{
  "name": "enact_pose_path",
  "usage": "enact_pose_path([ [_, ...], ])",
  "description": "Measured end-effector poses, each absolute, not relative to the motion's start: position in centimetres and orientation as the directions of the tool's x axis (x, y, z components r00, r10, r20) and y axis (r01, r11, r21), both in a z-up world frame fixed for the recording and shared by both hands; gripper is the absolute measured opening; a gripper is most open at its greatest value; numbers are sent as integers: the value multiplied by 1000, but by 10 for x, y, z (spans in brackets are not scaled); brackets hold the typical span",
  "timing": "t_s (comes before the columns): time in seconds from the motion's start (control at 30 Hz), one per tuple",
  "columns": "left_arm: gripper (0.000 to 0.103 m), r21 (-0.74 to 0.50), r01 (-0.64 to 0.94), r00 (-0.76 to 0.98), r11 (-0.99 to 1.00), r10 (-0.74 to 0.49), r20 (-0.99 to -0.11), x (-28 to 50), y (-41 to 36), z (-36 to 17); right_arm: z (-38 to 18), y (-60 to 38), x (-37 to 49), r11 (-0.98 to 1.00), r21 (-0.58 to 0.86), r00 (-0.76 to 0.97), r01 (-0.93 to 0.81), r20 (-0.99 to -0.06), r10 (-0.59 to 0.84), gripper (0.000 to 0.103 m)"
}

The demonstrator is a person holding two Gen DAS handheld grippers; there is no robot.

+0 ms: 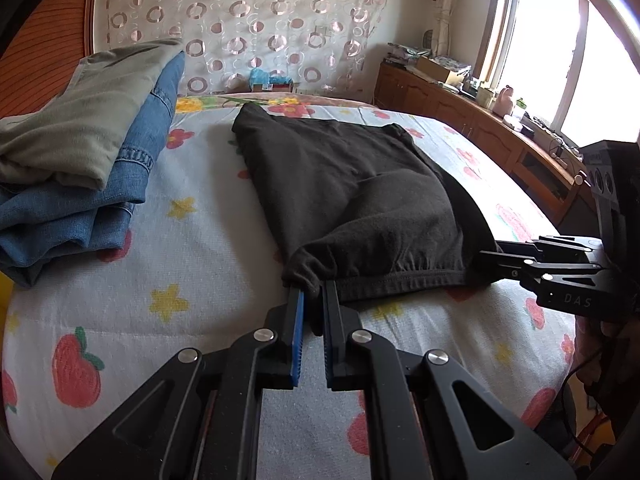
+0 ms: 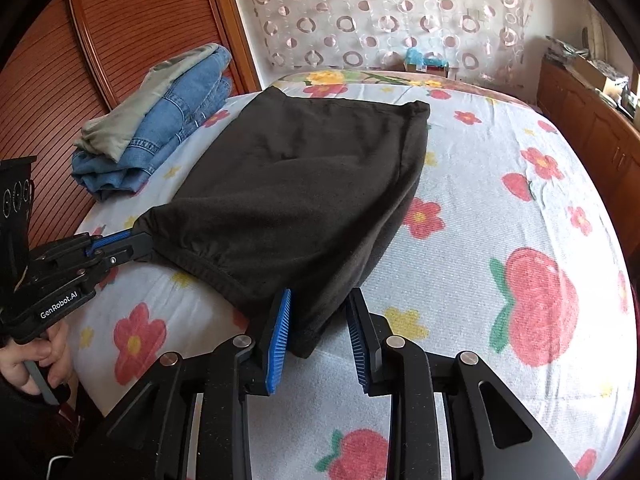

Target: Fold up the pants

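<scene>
Left wrist view, nearest first: left gripper (image 1: 314, 292) clamped tight on the near-left corner of the black pants (image 1: 344, 184), blue pads (image 1: 297, 332) almost meeting, with a bunch of elastic waistband pinched between the tips. Further right at the same edge, right gripper (image 1: 490, 258) reaching in from the side, tips at the other waistband corner. Right wrist view, nearest first: right gripper (image 2: 318, 320) parted, blue ribbed pads (image 2: 278, 344) standing apart with the pants' (image 2: 296, 184) near corner lying between them — left pad against the cloth, right pad clear of it, so no squeeze on the fabric. At the left of that view, a hand (image 2: 34, 356) around the handle of the left gripper (image 2: 142, 240), its tips closed on the far waistband corner. Pants folded into a broad dark panel, spread flat on the flower-printed bedsheet (image 2: 500, 184), waistband toward the cameras, folded end toward the headboard side. Beyond and to the left, a stack of folded clothes — grey-green garment (image 1: 84, 116) on top of blue jeans (image 1: 76, 216) — resting near the bed's edge. Farther back, a circle-patterned curtain (image 1: 248, 20) behind the bed, a reddish wooden slatted panel (image 2: 120, 48) at left, and a cluttered wooden cabinet (image 1: 460, 104) below a bright window (image 1: 560, 52) at right.
</scene>
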State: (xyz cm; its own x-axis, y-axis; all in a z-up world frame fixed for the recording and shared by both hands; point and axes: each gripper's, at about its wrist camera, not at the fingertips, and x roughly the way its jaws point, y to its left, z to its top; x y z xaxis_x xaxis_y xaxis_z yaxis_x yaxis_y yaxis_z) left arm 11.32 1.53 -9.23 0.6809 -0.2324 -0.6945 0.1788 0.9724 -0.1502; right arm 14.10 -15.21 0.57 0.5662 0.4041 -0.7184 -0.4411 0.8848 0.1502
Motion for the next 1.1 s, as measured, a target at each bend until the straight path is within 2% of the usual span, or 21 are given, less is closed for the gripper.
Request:
enact_pose_path([
  [0.03, 9, -153, 179, 683, 972, -235, -691, 113, 16, -92, 3, -152, 141, 883, 153, 564, -445, -718, 409, 29],
  [0.17, 8, -174, 189, 690, 966, -257, -676, 108, 17, -91, -4, -153, 134, 855, 191, 535, -482, -709, 459, 12],
  [0.27, 8, -181, 216, 692, 959, -281, -665, 98, 15, -85, -2, -158, 133, 840, 196, 525, -506, -702, 481, 7],
  [0.63, 9, -196, 289, 719, 937, -348, -601, 53, -5, -42, 27, -193, 91, 827, 227, 590, -515, -606, 534, 6],
  [1.1, 9, -150, 322, 763, 935, -350, -544, 34, -13, -6, 53, -215, 47, 819, 232, 639, -524, -529, 558, 6],
])
